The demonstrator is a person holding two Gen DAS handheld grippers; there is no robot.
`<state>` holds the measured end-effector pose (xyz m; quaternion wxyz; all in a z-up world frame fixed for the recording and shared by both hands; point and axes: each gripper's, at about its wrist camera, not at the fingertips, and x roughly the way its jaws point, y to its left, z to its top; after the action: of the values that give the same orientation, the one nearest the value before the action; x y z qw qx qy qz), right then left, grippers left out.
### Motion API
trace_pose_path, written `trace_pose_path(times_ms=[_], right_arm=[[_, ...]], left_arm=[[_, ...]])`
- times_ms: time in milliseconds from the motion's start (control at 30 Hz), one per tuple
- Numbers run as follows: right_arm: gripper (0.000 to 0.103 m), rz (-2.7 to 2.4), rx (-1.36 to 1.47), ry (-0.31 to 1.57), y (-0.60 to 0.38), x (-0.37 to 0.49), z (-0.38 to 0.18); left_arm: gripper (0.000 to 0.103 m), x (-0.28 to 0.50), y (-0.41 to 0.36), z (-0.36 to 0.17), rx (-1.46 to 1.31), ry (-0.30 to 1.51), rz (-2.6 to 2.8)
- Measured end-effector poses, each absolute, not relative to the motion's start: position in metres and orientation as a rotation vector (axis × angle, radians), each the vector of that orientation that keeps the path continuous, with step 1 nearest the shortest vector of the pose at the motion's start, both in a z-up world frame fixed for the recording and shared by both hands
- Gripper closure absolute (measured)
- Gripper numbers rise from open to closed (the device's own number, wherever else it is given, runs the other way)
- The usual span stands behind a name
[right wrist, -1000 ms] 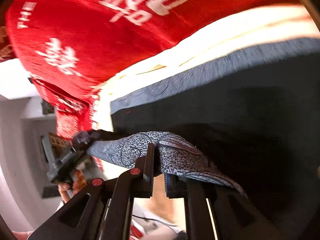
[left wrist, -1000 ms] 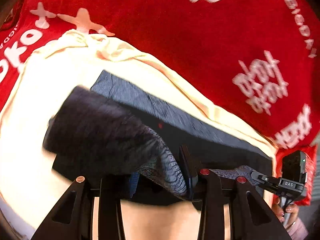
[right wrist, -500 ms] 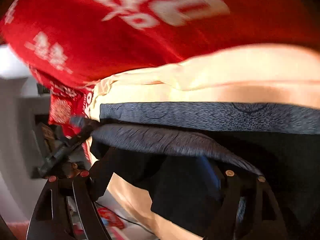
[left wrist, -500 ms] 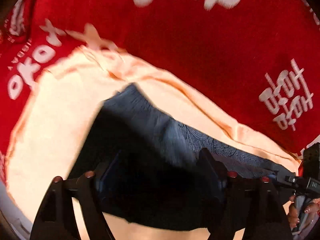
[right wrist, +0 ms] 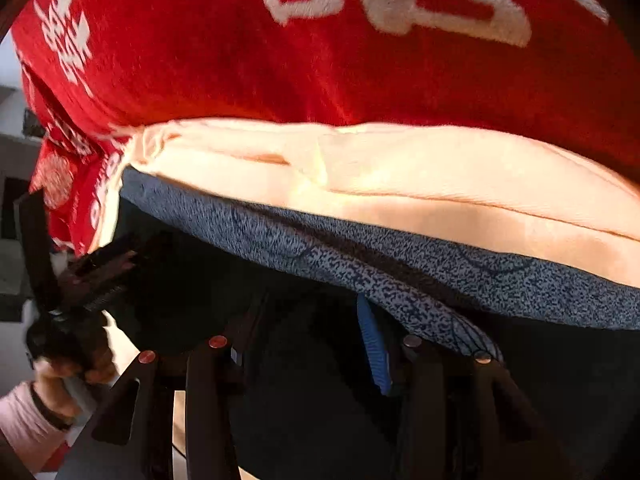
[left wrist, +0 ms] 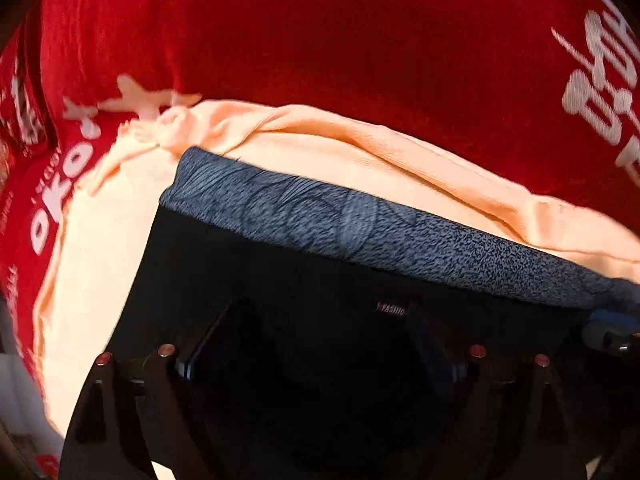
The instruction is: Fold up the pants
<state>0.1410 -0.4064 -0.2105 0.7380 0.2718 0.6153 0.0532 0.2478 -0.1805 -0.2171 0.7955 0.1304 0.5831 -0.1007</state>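
Note:
Black pants with a blue-grey speckled waistband lie folded on a cream cloth. My left gripper hangs just above the black fabric with its jaws wide apart and empty. In the right wrist view the pants and the speckled band lie the same way. My right gripper is open over them, a blue pad showing on its right finger. The left gripper and the hand holding it show at the left of that view.
A red blanket with white lettering lies under the cream cloth and fills the far side; it also shows in the right wrist view. White furniture and floor show past the blanket's left edge.
Both grippers were shut on the speckled pants edge a second ago. Both have opened and let it go. The fabric now lies flat on the pants.

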Motion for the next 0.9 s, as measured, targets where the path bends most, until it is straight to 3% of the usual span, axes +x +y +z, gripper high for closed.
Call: trace_pose_path(times_ms=[167,233,433,900], right_arm=[[0.049,0.163,0.641,1.306,-0.414,0.119,-0.178],[0.042,0.174,0.695,1.253,-0.423,0.095,-0.159],[0.041,0.055,0.812,1.208,-0.45,-0.006,-0.132],[0.041,-0.422,1.038,1.23,-0.427,-0.272,-0.165]], left_arm=[[0.016,0.23,-0.183,-0.192,0.283,1.296,-0.237],[0.016,0.216,-0.183,-0.178,0.293,1.295,-0.257],[0.016,0.151,-0.204,-0.154,0.383,1.309,-0.377],[0.016,-0.011,-0.3,-0.162,0.477,1.349,-0.814]])
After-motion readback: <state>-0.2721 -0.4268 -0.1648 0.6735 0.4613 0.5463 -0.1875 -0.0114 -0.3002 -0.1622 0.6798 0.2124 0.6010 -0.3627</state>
